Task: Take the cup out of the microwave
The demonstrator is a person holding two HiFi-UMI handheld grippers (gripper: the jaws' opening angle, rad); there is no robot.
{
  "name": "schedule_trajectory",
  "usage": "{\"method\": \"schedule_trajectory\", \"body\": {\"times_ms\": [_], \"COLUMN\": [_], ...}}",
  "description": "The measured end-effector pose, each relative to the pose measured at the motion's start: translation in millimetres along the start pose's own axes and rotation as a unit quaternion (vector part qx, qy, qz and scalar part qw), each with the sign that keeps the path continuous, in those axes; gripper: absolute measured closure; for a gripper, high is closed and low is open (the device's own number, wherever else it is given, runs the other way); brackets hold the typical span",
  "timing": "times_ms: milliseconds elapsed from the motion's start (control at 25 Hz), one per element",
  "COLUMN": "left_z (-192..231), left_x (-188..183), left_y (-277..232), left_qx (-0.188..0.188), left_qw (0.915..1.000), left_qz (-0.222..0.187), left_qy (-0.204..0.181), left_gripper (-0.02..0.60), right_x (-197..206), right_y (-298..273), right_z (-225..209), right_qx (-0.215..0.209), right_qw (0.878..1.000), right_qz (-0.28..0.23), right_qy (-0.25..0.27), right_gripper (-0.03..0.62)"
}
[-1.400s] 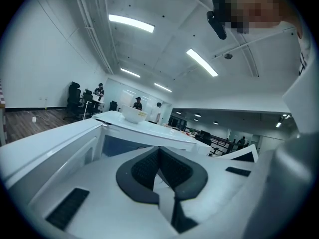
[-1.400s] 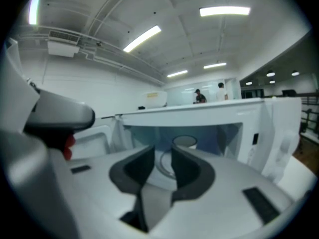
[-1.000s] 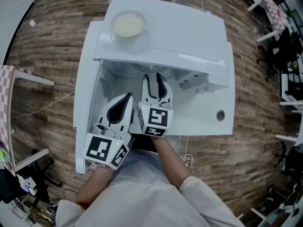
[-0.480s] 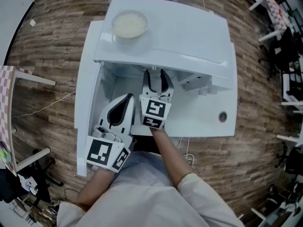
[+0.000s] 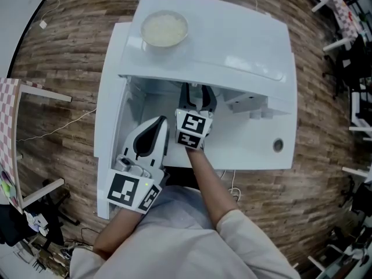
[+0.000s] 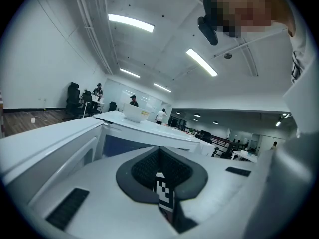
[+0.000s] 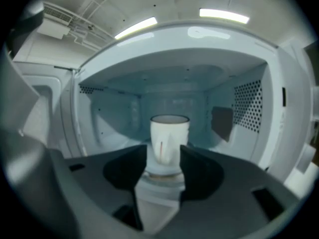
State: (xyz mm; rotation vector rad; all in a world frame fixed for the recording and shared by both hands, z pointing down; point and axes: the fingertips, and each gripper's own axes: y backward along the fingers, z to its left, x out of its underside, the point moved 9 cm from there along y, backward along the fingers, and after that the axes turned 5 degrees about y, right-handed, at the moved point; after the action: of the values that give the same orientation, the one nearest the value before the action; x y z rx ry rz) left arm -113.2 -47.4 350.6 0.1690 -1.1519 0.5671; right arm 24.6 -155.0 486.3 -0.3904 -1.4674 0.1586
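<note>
In the head view we look down on a white microwave [image 5: 232,45] with a pale bowl [image 5: 165,29] on its top at 11 o'clock and its door [image 5: 110,115] swung open toward 9 o'clock. Our right gripper [image 5: 196,93] reaches into the mouth of the cavity, its tips just under the front edge of the top and its jaws spread. They have just been opening. Our left gripper [image 5: 161,121] lies at 7 o'clock of it, beside the open door and outside the cavity, with its jaws drawn together at the tips. In the left gripper view we see those jaws meeting, with nothing held between them. The bowl shows beyond at 11 o'clock on the microwave's top, and ceiling lights run overhead at 12. In the right gripper view we look straight into the lit cavity. The cup [image 7: 169,141] stands upright at the middle of the floor. It is white and open-mouthed, narrows a little toward its base, and has a thin reddish vertical mark on the side facing us. Its lower part shows in the gap between the dark pads, which stand wide on either side and do not press on it. A perforated panel [image 7: 247,106] sits on the cavity wall at 3 o'clock of the cup.
</note>
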Motion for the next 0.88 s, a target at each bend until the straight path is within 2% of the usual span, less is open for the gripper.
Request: {"method": "schedule_trajectory", "body": {"times_ms": [200,600,880], "left_z": [14,23,28], "left_x": [-2,-1,-1], "left_y": [-2,-2,0], "left_qx": [-0.014,-0.017,-0.021], "left_qw": [0.9998,0.9996,0.9993], "left_qz": [-0.002,-0.001,-0.001], "left_qy": [0.010,0.022,0.030], "left_gripper": [0.566,0.566,0.566], "right_x": [-1,0,1], "right_y": [-10,-15,-17], "right_z": [0,2,-4], "right_qx": [-0.002,0.018,0.037], "right_qw": [1.000,1.000,0.999], "right_qz": [-0.002,-0.005,-0.009], "right_qy": [0.006,0.013,0.013], "right_gripper": [0.388,0.390,0.449]}}
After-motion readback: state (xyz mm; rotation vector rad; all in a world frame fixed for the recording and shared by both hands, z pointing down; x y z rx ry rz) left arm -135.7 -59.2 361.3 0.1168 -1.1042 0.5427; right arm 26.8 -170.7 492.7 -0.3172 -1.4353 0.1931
